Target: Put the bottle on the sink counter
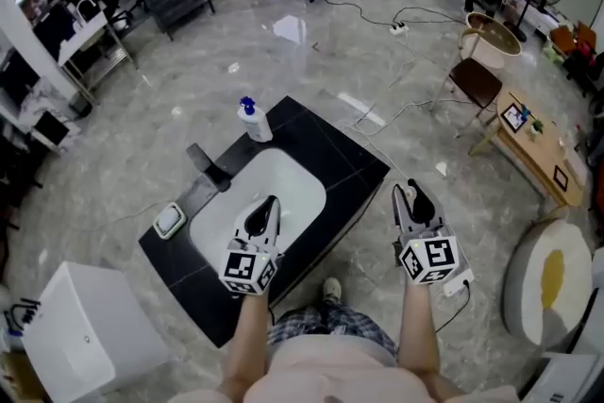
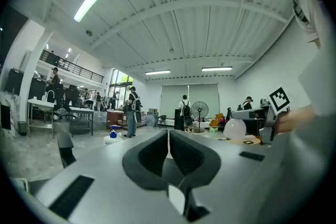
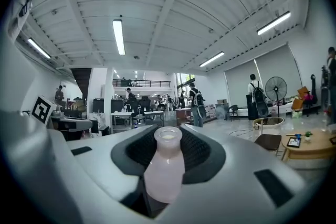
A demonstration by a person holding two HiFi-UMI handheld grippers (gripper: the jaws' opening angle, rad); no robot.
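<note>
A grey polished floor [image 1: 283,42] is seen around a black worktop [image 1: 335,160], which is set cornerwise in the head view. A white basin [image 1: 297,184] is sunk into it. A dark tap [image 1: 209,167] is mounted at the basin's far left edge. A white blue-capped bottle [image 1: 253,121] is stood on the worktop's far corner, and a small pale dish [image 1: 169,221] is laid at its left corner.

The left gripper [image 1: 271,203] is held over the basin. In the left gripper view its jaws [image 2: 168,136] are seen drawn together, with nothing between them.

The right gripper [image 1: 408,192] is held beside the worktop's right edge, above the floor and apart from the worktop. In the right gripper view its jaws [image 3: 168,136] are seen partly closed on a pale pink bottle [image 3: 165,168]. The bottle is gripped by its body, with the open neck pointed away from the camera, so it is off the worktop.
</note>
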